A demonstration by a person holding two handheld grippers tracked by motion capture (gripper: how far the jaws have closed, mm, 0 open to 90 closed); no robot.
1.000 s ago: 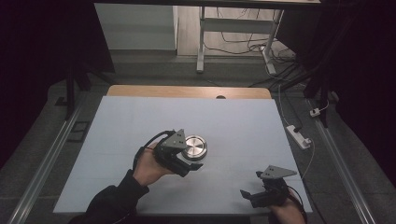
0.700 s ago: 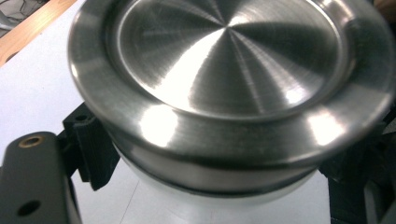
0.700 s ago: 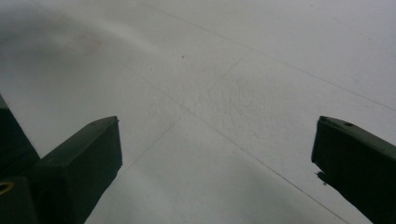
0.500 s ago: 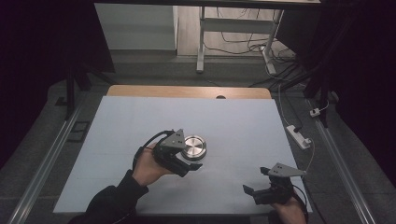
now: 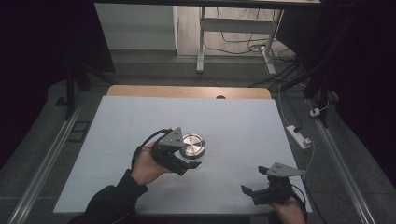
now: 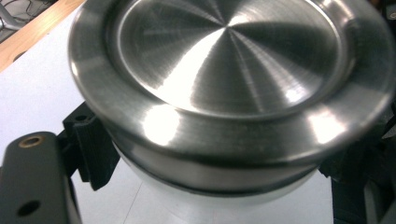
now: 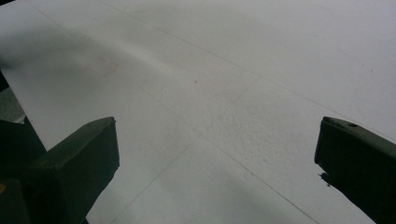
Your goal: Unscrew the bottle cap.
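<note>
A round steel tin with a brushed lid is held just above the white table, left of its middle. My left gripper is shut on it; one black finger presses on its left side and the other on its right. A hand holds this gripper from the lower left. My right gripper is near the table's front right corner. Its jaws have just been opening and now stand wide apart, with only bare table between them.
A strip of wooden tabletop shows along the back edge. A white power strip lies on the floor by the right edge. Frame legs and cables stand beyond the table. Metal rails run along both sides.
The right gripper has shifted slightly to the right near the front edge. The left gripper and the tin have kept still.
</note>
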